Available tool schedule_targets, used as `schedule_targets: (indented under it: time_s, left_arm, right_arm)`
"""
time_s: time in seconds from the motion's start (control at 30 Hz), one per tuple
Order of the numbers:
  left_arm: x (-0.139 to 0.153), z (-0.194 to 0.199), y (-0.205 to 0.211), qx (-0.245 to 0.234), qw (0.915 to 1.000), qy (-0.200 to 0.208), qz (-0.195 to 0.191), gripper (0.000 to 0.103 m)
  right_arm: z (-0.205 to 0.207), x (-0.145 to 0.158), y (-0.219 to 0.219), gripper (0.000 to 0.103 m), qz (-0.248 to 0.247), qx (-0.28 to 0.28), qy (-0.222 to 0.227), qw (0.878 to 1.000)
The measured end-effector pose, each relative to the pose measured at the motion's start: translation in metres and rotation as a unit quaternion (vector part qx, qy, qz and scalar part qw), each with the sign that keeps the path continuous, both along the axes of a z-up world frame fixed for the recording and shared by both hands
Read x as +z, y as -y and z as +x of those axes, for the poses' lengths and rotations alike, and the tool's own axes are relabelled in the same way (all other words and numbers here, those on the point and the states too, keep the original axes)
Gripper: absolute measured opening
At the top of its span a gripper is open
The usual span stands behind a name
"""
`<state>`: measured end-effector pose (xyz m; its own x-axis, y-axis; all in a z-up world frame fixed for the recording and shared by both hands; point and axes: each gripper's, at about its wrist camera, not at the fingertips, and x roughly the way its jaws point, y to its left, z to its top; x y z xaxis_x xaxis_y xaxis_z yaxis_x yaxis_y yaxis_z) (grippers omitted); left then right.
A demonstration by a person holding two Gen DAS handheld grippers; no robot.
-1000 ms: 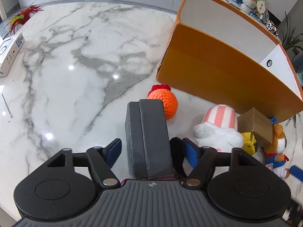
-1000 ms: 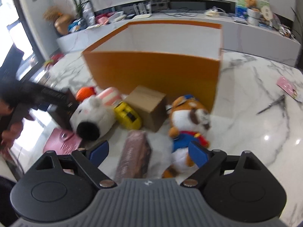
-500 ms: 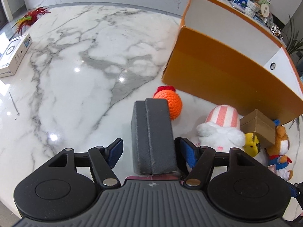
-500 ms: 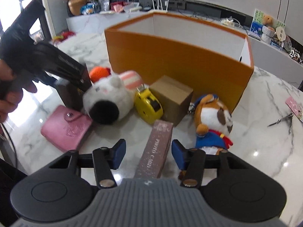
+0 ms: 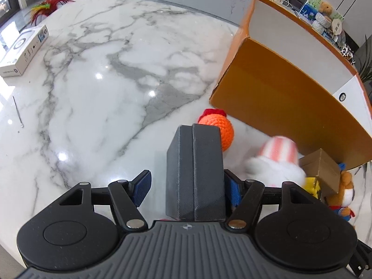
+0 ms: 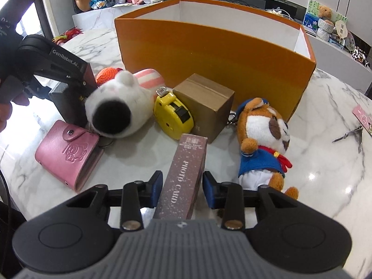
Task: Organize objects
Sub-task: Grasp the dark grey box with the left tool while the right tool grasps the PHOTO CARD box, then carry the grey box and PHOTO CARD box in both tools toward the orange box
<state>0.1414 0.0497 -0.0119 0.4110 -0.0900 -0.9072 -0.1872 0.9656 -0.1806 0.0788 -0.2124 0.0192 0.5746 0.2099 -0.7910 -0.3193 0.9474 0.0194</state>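
My left gripper (image 5: 187,189) is open around a dark grey box (image 5: 195,172) standing on the marble table; its right pad touches the box and its left pad is apart. My right gripper (image 6: 182,187) straddles a brown "PHOTO CARD" box (image 6: 183,176), with narrow gaps on both sides. A large orange box (image 6: 216,53) with white inside stands behind; it also shows in the left wrist view (image 5: 290,100). In front of it lie an orange crochet ball (image 5: 219,131), a white plush (image 6: 116,109), a yellow tape measure (image 6: 173,116), a cardboard box (image 6: 207,104) and a dog plush (image 6: 265,139).
A pink card wallet (image 6: 67,155) lies at front left. A white carton (image 5: 24,48) and a thin tool (image 5: 18,111) lie far left. Small scissors (image 6: 351,134) and a pink card (image 6: 362,116) lie at right. The marble table (image 5: 104,81) stretches left of the orange box.
My right gripper has closed in around the photo card box, which now reaches between the pads. My left gripper has risen slightly with the grey box still between its fingers.
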Motion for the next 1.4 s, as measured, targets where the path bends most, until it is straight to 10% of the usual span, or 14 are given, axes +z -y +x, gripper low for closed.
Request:
schedule_targets:
  time_s: [0.13,0.27,1.4]
  left_arm:
    - [-0.004,0.001,-0.001,0.008,1.0,-0.004,0.001,0.075]
    - [-0.009,0.001,-0.001,0.01,0.9998,-0.014,0.003,0.041]
    - [-0.005,-0.006,0.006,-0.018,0.9992,0.005,0.036,0.039]
  right_arm:
    - [0.0,-0.001,-0.001,0.039,0.0,0.001,-0.001,1.0]
    - [0.001,-0.001,-0.001,0.033,-0.002,0.002,0.0,1.0]
    - [-0.007,-0.003,0.0,0.024,0.006,0.024,-0.001,1.0]
